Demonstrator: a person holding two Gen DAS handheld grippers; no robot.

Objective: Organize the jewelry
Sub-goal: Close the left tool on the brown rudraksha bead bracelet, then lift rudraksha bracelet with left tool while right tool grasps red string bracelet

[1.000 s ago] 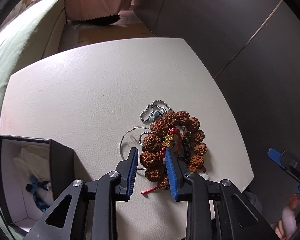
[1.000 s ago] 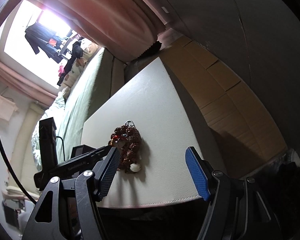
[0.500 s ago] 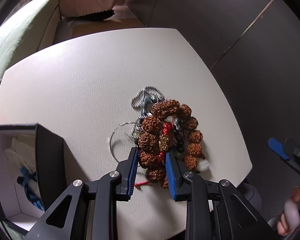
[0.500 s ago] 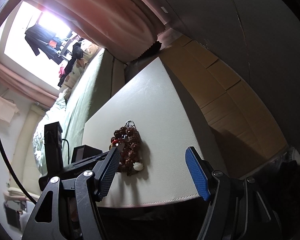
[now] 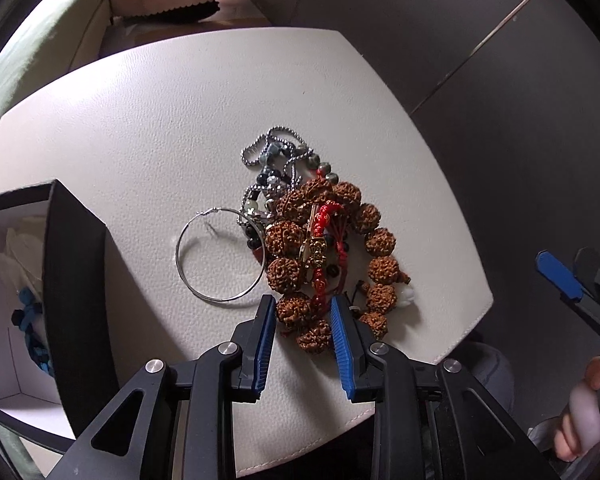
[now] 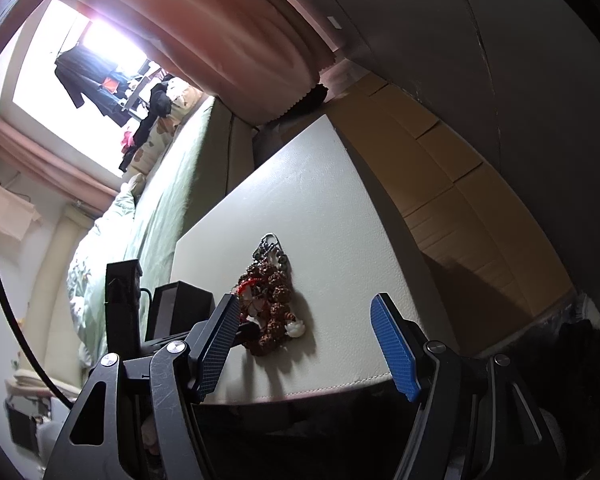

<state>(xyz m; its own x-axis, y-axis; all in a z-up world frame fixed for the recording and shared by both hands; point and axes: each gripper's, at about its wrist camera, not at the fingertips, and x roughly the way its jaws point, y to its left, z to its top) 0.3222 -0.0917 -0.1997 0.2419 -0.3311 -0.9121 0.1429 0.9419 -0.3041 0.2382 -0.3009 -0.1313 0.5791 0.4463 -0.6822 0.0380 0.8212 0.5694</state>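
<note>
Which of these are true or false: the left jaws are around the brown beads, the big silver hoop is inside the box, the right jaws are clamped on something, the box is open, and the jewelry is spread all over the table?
1. The left gripper has its jaws around the brown beads. True.
2. The hoop is inside the box. False: it lies on the table, beside the box.
3. The right gripper is clamped on something. False: its jaws are wide apart and hold nothing.
4. The box is open. True.
5. The jewelry is spread all over the table. False: it sits in one tangled pile.
</note>
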